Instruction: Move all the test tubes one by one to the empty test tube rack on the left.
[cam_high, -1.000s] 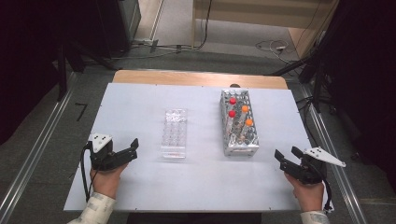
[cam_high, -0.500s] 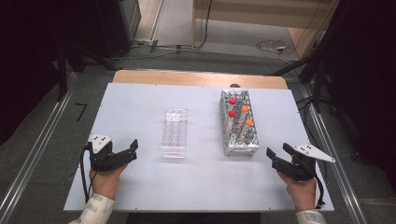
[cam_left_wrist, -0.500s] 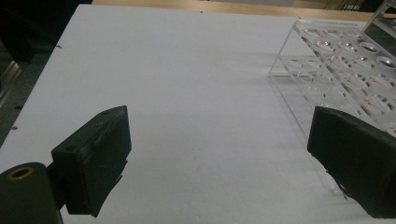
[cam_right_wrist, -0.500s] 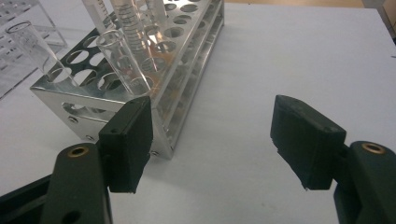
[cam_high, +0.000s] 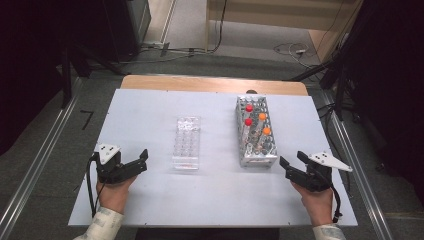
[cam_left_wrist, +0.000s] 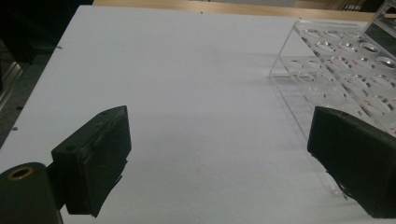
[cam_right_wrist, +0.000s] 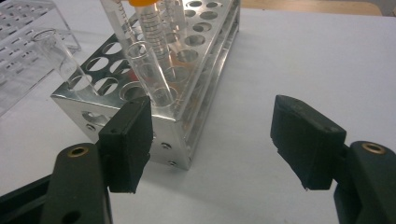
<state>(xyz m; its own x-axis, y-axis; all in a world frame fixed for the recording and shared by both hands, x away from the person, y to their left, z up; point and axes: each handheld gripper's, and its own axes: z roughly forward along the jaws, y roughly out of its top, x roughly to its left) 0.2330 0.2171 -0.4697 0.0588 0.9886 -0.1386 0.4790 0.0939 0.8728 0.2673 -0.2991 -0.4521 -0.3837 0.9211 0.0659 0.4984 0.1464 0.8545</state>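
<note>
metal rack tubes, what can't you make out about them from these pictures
- High view: the metal rack is too small to count its clear uncapped tubes; only two red caps and orange caps stand out.
- Right gripper view: the top edge cuts off the orange-capped tube, and the left jaw of the right gripper hides the rack's near corner.

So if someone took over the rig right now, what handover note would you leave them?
Left gripper: open, empty, low over the table beside the clear plastic rack, whose wells look empty.
Right gripper: open, empty, just off the near corner of the metal rack.
The metal rack holds tubes with red caps and orange caps, plus uncapped clear tubes at its near end.
Done: nothing picked up or moved, as far as things lie.
Left: probably grasping a tube from the metal rack; the clear rack looks like the likely destination.
</note>
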